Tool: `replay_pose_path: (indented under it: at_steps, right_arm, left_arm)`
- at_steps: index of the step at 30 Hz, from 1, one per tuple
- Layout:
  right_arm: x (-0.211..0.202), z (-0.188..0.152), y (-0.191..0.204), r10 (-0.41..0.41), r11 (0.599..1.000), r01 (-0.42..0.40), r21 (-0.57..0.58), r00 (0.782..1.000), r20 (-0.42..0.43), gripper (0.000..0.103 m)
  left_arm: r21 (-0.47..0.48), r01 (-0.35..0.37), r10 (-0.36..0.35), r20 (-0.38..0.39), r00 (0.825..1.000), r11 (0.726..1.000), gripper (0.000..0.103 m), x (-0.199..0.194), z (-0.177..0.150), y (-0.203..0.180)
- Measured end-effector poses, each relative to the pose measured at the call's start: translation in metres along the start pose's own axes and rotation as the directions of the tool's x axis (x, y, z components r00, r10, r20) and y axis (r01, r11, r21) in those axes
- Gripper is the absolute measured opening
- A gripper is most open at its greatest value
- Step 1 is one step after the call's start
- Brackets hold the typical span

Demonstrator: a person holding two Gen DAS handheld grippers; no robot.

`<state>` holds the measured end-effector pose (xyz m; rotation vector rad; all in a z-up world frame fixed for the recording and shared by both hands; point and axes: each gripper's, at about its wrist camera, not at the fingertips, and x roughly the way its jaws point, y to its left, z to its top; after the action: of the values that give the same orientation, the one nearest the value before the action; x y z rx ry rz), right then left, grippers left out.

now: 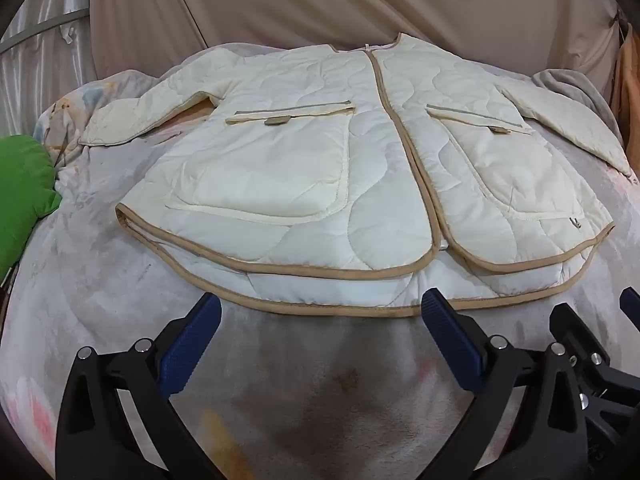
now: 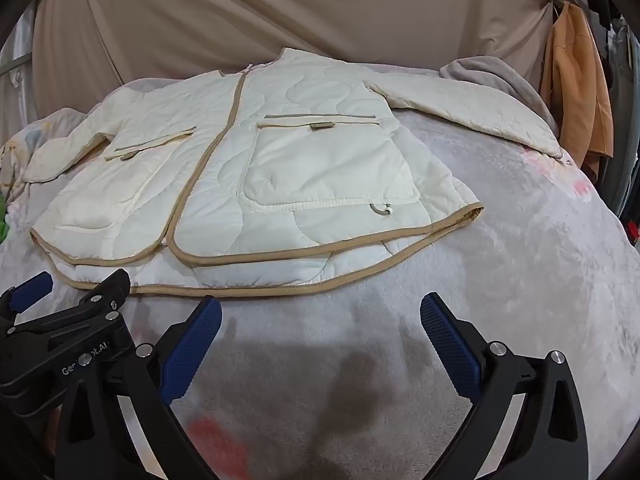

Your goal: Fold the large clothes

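Lying flat and face up, the cream quilted jacket with tan trim [image 1: 320, 184] sits spread on the soft grey blanket [image 1: 100, 280] of a bed. Just before its bottom hem, the left tool [image 1: 320, 320] and right tool [image 2: 320, 320] hang wide open, holding nothing.

**Draped room behind a fleece-covered bed**

The surface is covered by a pale grey fleece blanket with faded pink floral print [image 2: 520, 240]. The back is closed off by a beige draped fabric sheet [image 1: 320, 8]. At far left, a shiny silver-white curtain [image 1: 36, 60] is seen, with a bright green cushion [image 1: 24, 188] below it. At right, an orange cloth garment [image 2: 576, 92] is hung, and a crumpled grey plush throw [image 2: 492, 76] is bunched near it. Lighting is soft, indoor.
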<state>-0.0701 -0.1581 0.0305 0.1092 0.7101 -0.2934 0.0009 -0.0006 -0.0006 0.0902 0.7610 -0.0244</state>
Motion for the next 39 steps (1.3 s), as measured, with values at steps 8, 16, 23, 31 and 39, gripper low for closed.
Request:
replay_pose_path:
  at_steps: [8,16,23,31,39]
  right_arm:
    - [0.0021,-0.0011,0.0002,0.003,1.0,-0.003,0.004,1.0,-0.005,0.098]
    - [0.0021,-0.0006,-0.0002,0.0,1.0,0.0,0.001,1.0,-0.003,0.098]
    - [0.0,-0.0018,0.0001,-0.005,1.0,0.005,-0.005,1.0,0.005,0.098]
    - [-0.0001,-0.0009,0.0012,-0.017,1.0,0.017,-0.006,1.0,0.002,0.098]
    - [-0.0001,-0.0013,0.0004,-0.016,1.0,0.016,-0.006,1.0,0.001,0.098]
  left_arm:
    - [0.001,-0.007,0.007,0.017,1.0,1.0,0.098,-0.0008,-0.0036,0.0042]
    - [0.011,-0.023,0.023,0.015,1.0,1.0,0.098,-0.0014,-0.0013,-0.003]
    - [0.002,-0.034,0.034,0.029,0.999,0.999,0.097,-0.0031,-0.0041,-0.0003]
    - [0.004,-0.035,0.035,0.026,0.999,0.999,0.097,-0.0025,-0.0036,-0.0009]
    - [0.008,-0.04,0.04,0.027,0.999,0.999,0.096,-0.0031,-0.0024,-0.0021]
